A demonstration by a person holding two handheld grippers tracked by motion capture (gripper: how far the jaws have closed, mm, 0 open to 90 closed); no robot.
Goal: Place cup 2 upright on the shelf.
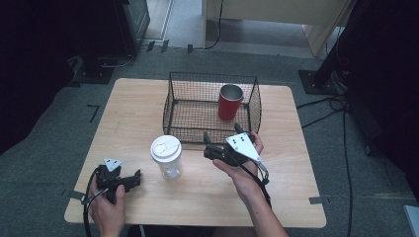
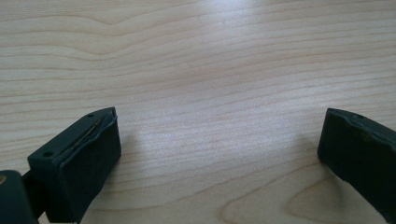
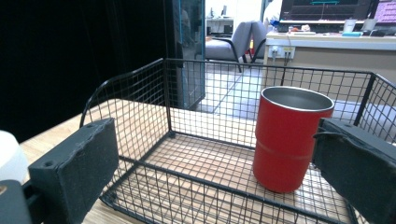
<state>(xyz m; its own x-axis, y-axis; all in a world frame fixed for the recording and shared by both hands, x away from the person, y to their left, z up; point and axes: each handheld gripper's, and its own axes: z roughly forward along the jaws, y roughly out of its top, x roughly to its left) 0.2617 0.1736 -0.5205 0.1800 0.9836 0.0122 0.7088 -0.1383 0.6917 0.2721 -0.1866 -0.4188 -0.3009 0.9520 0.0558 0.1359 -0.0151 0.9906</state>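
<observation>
Both tongs stand wide and empty, right gripper (image 1: 221, 134) at the black wire basket's (image 1: 173, 101) near rim facing the red metal cup (image 1: 230, 101) upright inside (apparently already placed), left gripper (image 1: 136, 178) near the desk's front-left corner.

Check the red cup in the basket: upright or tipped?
Upright: the red cup stands on its base inside the wire basket, open mouth up.

Lidded cup (image 3: 8, 156) cut off by left edge.
</observation>
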